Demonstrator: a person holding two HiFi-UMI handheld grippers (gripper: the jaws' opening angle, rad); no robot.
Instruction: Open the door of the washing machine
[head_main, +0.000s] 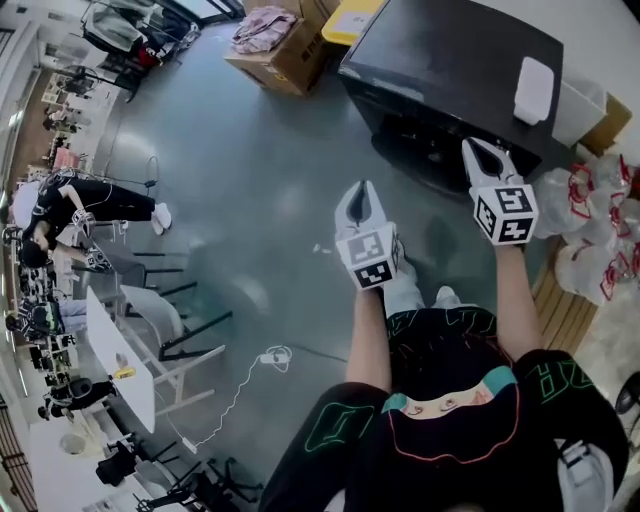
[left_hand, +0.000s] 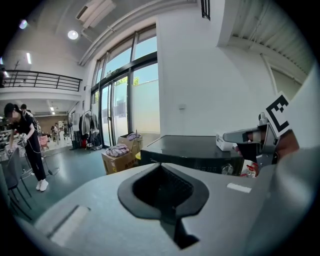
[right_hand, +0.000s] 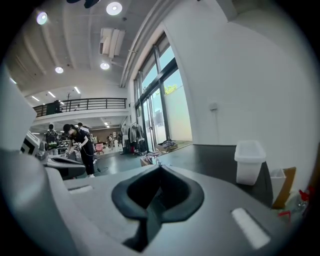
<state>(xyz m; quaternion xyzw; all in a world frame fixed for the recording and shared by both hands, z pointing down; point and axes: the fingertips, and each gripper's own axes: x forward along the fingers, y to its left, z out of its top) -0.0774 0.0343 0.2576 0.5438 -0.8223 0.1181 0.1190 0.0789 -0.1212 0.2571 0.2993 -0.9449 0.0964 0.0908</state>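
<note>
The black washing machine (head_main: 450, 60) stands at the upper right of the head view, its front (head_main: 425, 150) facing me; I cannot make out its door clearly. A white box (head_main: 533, 90) rests on its lid. My left gripper (head_main: 362, 205) hovers over the floor, short of the machine's front, shut and empty. My right gripper (head_main: 487, 160) is shut too, its tips near the machine's front upper edge. The left gripper view shows the machine (left_hand: 195, 150) ahead past the shut left gripper (left_hand: 161, 165). In the right gripper view the right gripper (right_hand: 160, 167) points over the machine's lid (right_hand: 210, 160).
A cardboard box of clothes (head_main: 280, 50) sits left of the machine, and a white bin (head_main: 580, 105) right of it. Plastic bags (head_main: 600, 220) and a wooden pallet (head_main: 560, 310) lie at the right. A person (head_main: 90, 205), tables and chairs (head_main: 130, 340) are far left.
</note>
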